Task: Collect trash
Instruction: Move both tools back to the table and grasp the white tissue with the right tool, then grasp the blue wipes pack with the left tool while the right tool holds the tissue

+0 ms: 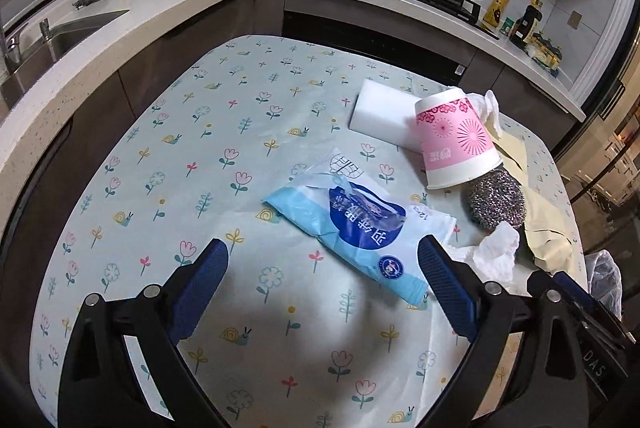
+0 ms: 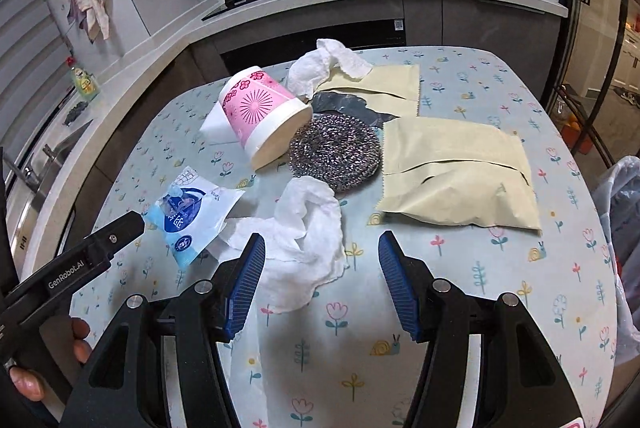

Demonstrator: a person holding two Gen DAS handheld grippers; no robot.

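Both grippers hang open and empty over the flowered surface (image 2: 460,268), so I judge the collecting is only at the approach: the right gripper (image 2: 322,280) has the crumpled white tissue (image 2: 304,240) partly between its jaws, the left gripper (image 1: 324,280) the near end of the blue wet-wipe packet (image 1: 360,224). Next each must sink and close on thin, limp stuff. Farther off lie a steel scourer (image 2: 334,152), beige pouches (image 2: 456,172), a tipped pink paper cup (image 2: 264,112) and more tissue (image 2: 324,64).
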